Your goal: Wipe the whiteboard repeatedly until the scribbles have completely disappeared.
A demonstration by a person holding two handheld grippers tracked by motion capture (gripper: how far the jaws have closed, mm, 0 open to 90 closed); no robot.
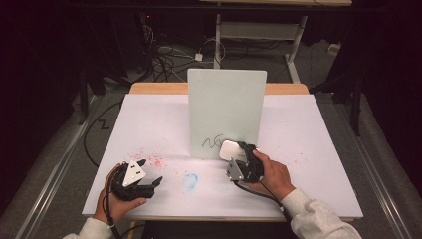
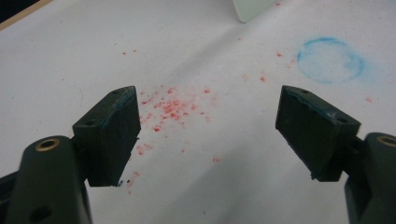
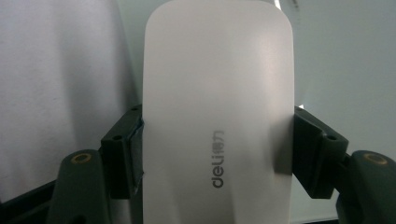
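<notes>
A: How far is the wiping?
B: The black scribble [image 1: 213, 143] remains on the upright pale-green board [image 1: 226, 107]. The white rounded plastic eraser [image 1: 230, 150], clamped in the right gripper [image 1: 238, 153], is held at the board's five o'clock corner. The left gripper [image 1: 152, 174] is spread wide, empty.

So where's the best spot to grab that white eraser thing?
Across its two long sides, near the middle, coming from its back end. The white eraser is a long, smooth, rounded block, narrow enough to fit between the fingers. The right gripper already clamps it this way, front end toward the upright board.
</notes>
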